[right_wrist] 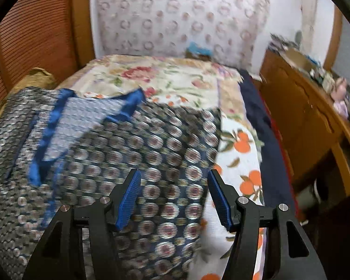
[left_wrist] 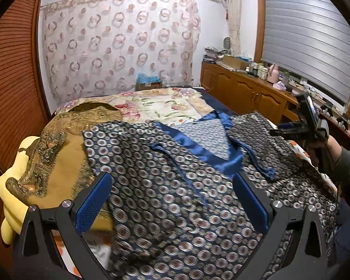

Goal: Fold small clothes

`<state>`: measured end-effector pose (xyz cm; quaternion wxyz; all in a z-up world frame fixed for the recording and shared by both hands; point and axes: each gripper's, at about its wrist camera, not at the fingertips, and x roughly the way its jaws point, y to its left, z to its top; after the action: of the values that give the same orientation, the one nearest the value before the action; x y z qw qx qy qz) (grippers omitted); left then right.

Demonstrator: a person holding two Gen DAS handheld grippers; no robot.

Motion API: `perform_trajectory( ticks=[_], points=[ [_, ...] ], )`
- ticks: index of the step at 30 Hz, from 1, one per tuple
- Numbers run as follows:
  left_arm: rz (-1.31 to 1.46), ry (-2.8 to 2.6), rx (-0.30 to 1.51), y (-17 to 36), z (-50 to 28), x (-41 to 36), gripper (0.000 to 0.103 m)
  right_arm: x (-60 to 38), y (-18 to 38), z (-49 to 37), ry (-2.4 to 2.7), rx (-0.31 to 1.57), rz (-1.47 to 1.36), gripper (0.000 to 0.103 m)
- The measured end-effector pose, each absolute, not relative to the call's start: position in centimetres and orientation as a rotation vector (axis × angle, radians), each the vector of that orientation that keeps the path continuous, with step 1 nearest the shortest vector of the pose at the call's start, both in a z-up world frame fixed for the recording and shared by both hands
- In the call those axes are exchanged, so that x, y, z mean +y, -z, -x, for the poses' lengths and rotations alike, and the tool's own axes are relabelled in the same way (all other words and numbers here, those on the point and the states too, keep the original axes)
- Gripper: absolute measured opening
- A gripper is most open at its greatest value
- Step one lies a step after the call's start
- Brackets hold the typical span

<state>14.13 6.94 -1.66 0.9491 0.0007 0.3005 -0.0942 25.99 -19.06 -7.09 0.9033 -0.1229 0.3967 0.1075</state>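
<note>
A dark blue garment with a circle pattern point(left_wrist: 165, 186) lies spread on the bed, its satin blue collar point(left_wrist: 198, 147) open toward the far side. My left gripper point(left_wrist: 172, 182) is open and empty just above the garment's left half. My right gripper point(right_wrist: 173, 182) is open and empty over the garment point(right_wrist: 128, 154) near its right edge. The right gripper also shows in the left wrist view point(left_wrist: 298, 130), held by a hand at the right.
A floral quilt point(left_wrist: 161, 105) covers the far bed. A gold-brown cloth point(left_wrist: 65, 135) on a yellow pillow point(left_wrist: 14, 186) lies left. An orange-print sheet point(right_wrist: 242, 163) lies under the garment. A wooden cabinet point(left_wrist: 245, 88) with clutter runs along the right. A wooden slatted wall point(left_wrist: 9, 74) stands left.
</note>
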Motion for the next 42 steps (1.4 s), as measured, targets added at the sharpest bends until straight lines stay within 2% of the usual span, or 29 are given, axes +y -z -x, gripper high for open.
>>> perform_trajectory(
  ticks=[12, 25, 28, 31, 33, 35, 42],
  points=[
    [-0.020, 0.087, 0.701, 3.1, -19.6, 11.1, 0.103, -20.2, 8.8, -32.2, -0.214, 0.845, 0.202, 0.061],
    [-0.034, 0.081, 0.761, 3.0, -23.7, 13.2, 0.103, -20.9, 9.6, -32.0, -0.223, 0.850, 0.219, 0.061],
    [-0.028, 0.100, 0.777, 2.8, -24.6, 13.7, 0.098, -21.2, 9.2, -31.8, -0.224, 0.851, 0.217, 0.061],
    [-0.020, 0.102, 0.803, 2.8, -25.7, 14.4, 0.086, -21.3, 9.2, -31.7, -0.219, 0.847, 0.226, 0.061],
    [0.003, 0.108, 0.827, 3.0, -26.3, 15.1, 0.071, -21.4, 9.2, -31.8, -0.218, 0.847, 0.227, 0.061],
    [0.022, 0.089, 0.854, 3.4, -26.9, 15.8, 0.062, -21.2, 9.2, -31.7, -0.219, 0.847, 0.227, 0.061],
    [0.070, 0.062, 0.902, 4.8, -28.3, 17.6, 0.049, -21.2, 9.2, -31.7, -0.219, 0.847, 0.227, 0.062]
  ],
)
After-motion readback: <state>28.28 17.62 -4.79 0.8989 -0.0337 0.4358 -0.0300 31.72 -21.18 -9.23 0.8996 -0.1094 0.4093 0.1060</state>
